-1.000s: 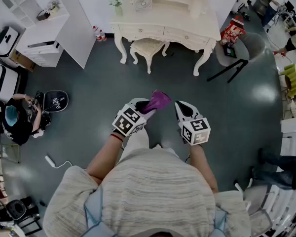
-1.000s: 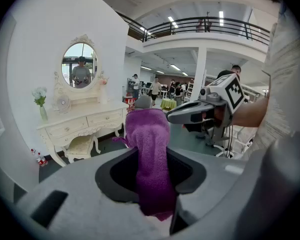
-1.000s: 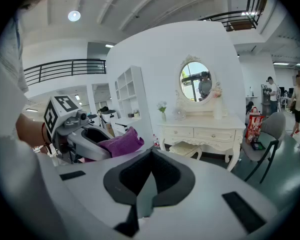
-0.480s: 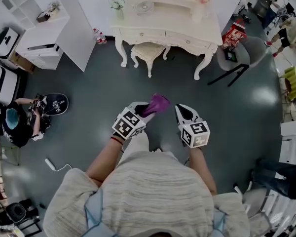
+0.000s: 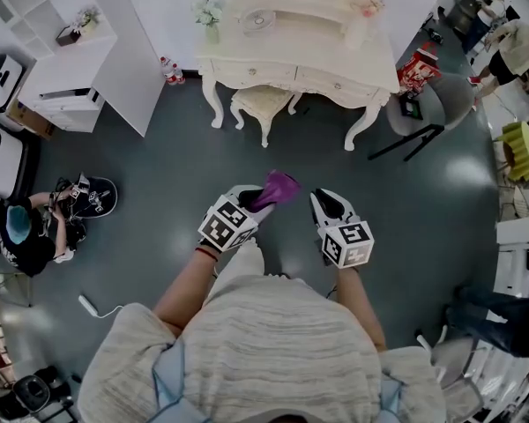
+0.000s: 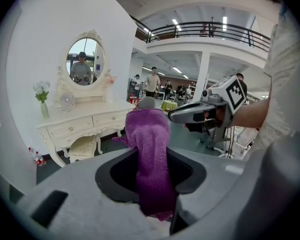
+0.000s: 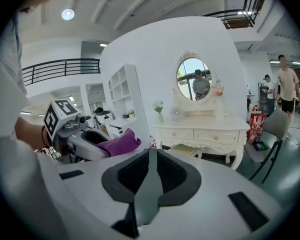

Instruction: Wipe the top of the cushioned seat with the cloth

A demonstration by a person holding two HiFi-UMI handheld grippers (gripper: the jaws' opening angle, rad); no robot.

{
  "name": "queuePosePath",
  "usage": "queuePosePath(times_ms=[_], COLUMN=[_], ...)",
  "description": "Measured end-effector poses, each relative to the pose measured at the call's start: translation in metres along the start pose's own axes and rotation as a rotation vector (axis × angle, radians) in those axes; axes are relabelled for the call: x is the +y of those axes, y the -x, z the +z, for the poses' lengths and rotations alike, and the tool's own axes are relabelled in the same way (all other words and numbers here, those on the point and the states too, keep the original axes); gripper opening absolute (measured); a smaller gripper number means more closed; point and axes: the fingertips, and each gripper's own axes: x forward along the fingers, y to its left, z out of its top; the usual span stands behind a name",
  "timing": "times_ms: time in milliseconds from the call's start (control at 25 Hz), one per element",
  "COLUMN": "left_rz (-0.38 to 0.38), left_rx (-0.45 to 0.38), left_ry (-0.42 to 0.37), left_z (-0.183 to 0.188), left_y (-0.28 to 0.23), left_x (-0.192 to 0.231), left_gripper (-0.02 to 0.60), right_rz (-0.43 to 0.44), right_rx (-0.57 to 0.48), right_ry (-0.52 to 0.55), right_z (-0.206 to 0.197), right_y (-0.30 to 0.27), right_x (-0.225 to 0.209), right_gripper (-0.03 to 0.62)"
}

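- At the far left a person [image 5: 25, 234] sits on the dark floor [image 5: 159, 174], and behind them a white shelf unit [image 5: 66, 82] stands against the wall.
- The left gripper [image 5: 252, 204] is held out in front of the wearer's body, above the floor and pointing toward the furniture. Its fingers are clamped on the purple cloth [image 5: 278, 187]. The cloth runs up between them and bunches past their tips.
- The cushioned seat [image 5: 261, 102], a cream stool with curved legs, stands partly tucked under the front edge of the dressing table [image 5: 370, 77]. It is well apart from both grippers, and the cloth does not touch it.
- On the pale tabletop [image 5: 291, 38] a vase of flowers [image 5: 209, 14] stands at the left end.
- The right gripper [image 5: 324, 203] is level with the left one and just beside it, pointing the same way. Its fingers [image 7: 149, 180] are pressed together with nothing between them.
- Further right, a grey chair [image 5: 443, 91] stands near the table's right leg.
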Motion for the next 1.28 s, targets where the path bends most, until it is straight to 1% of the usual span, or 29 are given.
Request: queuePosePath(times_ms=[160,200,280,320,520,640,880,1080,1280], left_rz=[-0.009,-0.009,-0.012,-0.014,-0.031,-0.038,-0.053,-0.083,-0.110], left_rx=[-0.004,-0.004,-0.008,-0.009,-0.009,-0.002,0.018,0.011,0.022], left_ry=[-0.009,-0.012,-0.018,-0.020,-0.054,-0.061,-0.045,-0.016,-0.041], left_z=[0.003,0.004,0.006,0.008,0.015,0.017,0.020,0.030,0.053], left_y=[0.004,0.005,0.009,0.010,0.016,0.014,-0.005,-0.034,-0.076], left_x=[0.035,0.044,0.063,0.072,0.110,0.127,0.148,0.150,0.153], left_gripper=[0.143,0.143,0.143,0.143,0.143,0.143,0.143,0.143,0.143], right_rz=[-0.012,-0.013,-0.012,-0.015,-0.064,-0.075,-0.072,-0.076,-0.053], right_rx=[0.006,0.008,0.012,0.011,-0.013,-0.004,0.013,0.023,0.028], right_ry=[0.000,-0.002,-0.004,-0.004,-0.020,-0.036,-0.052,-0.063,-0.069], right_z=[0.011,0.014,0.021,0.025,0.044,0.043,0.044,0.043,0.051], right_y=[-0.032,-0.040,-0.058,-0.066,-0.092,-0.103,-0.124,-0.137,-0.153], right_x=[0.002,0.002,0.004,0.005,0.004,-0.001,-0.023,-0.056,-0.101], right_gripper=[0.016,0.030,0.085,0.096,0.126,0.144,0.156,0.156,0.157])
